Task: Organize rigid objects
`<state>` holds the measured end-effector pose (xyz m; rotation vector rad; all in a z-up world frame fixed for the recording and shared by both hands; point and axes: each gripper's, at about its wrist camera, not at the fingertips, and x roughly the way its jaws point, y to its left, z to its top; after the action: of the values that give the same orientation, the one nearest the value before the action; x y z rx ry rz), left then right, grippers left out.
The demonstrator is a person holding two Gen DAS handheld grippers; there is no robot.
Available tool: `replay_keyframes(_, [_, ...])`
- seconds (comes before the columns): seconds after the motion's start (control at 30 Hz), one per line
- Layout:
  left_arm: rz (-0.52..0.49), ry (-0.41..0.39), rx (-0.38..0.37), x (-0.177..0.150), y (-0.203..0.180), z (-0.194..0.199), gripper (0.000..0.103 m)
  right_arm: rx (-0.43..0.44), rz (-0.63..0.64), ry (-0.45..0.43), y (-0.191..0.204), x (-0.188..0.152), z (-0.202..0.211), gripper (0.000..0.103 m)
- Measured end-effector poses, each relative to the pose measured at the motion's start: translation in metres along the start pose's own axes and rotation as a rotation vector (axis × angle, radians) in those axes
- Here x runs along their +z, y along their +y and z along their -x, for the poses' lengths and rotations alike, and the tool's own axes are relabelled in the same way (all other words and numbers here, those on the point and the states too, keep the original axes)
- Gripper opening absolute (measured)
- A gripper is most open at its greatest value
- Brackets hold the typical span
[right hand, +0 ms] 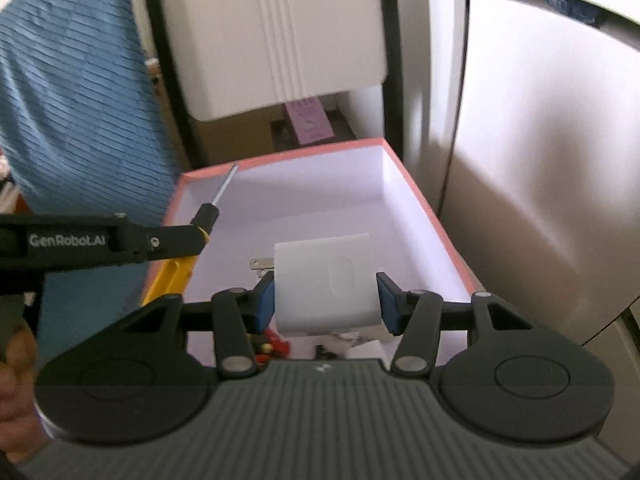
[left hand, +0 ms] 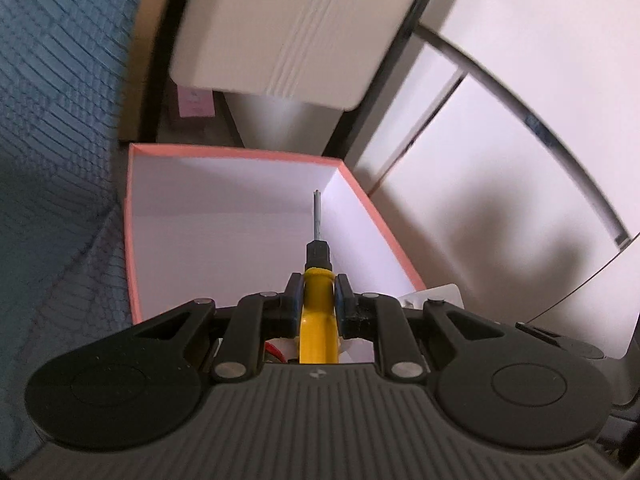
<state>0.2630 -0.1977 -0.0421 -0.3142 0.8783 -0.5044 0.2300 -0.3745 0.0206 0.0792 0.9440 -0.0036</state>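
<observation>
Both grippers loaded, both over the pink-rimmed box (left hand: 134, 216). Left gripper (left hand: 318, 292) has its fingers (left hand: 294, 292) clamped on the yellow handle of a screwdriver (left hand: 316, 308), black collar and thin metal shaft pointing forward toward the far right corner of the box; in the right wrist view the same screwdriver (right hand: 208, 216) sits over the box's left side, tip near the far rim. Right gripper (right hand: 326, 296) holds a white charger block (right hand: 326, 284), blue pads against both its sides, metal prongs sticking out to the left, held above the box floor (not resting on it, as far as I can judge). Box (right hand: 424, 216) interior mostly bare white; under the right gripper something red (right hand: 272, 346) and some small white and dark bits show at the near end, too hidden to name, so likely some items already dropped in. Progress guess: mid-task, two items in transit, neither released yet. Left to do: lower and let go of both inside the box, then fetch whatever else is outside, which cannot be seen here. Background: a white chair back (left hand: 288, 28) with dark frame, blue textured fabric (left hand: 52, 100) at left, a pale surface (left hand: 500, 184) beside the box.
</observation>
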Motion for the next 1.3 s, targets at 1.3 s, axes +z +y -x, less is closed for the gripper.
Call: replay_keyframes(1.3, [-0.017, -0.002, 0.031, -0.011, -0.013, 0.056, 0.020, 0.058, -0.070, 0.005, -0.006, 0.011, 0.037, 0.056])
